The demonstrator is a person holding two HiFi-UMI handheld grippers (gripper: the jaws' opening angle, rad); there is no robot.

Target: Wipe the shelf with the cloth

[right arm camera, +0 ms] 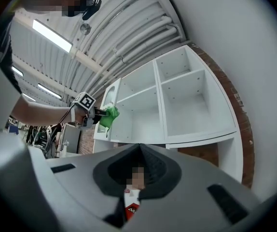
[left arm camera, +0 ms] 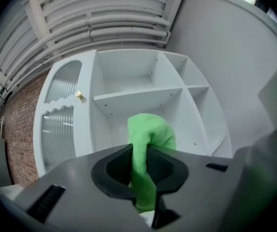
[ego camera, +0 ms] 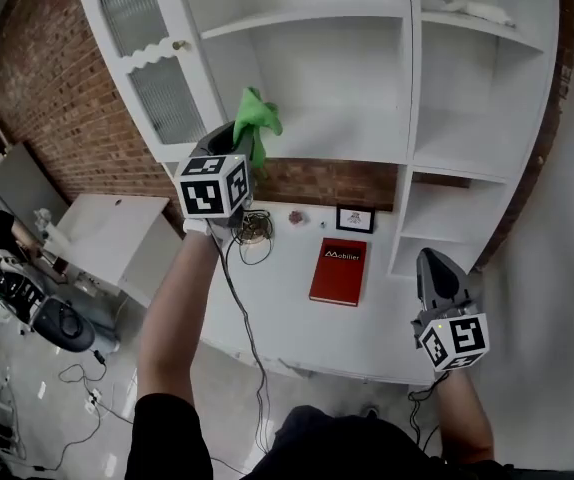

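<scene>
— Which step is this?

— As I read it, the approach. The left gripper [ego camera: 239,136] is raised in front of the white shelf unit [ego camera: 367,88], and its jaws are pinched on the green cloth [ego camera: 257,120], which sticks up past the tips. No wiping contact is visible yet.

— Where is the cloth against the unit?

— In front of the lower middle compartment, on its left side near the open glass door [ego camera: 157,68]. The head view can't settle whether it touches. In the left gripper view the cloth [left arm camera: 150,132] appears short of the boards.

— And the other one?

— The right gripper [ego camera: 431,260] hangs low over the desk [ego camera: 297,323], well apart from the shelves. Its own view shows the jaws pressed together with nothing between them.

— What does the next move call for?

— Probably carrying the cloth forward onto a shelf board [ego camera: 347,146] and pressing the loose end flat before sweeping. It should keep clear of the door.

— Does any view add something?

— The right gripper view shows the left gripper from the side, with the cloth [right arm camera: 110,115] at the unit's front left edge. Only the head view shows the whole red book [ego camera: 338,271] and the small framed picture [ego camera: 355,219] on the desk
</scene>
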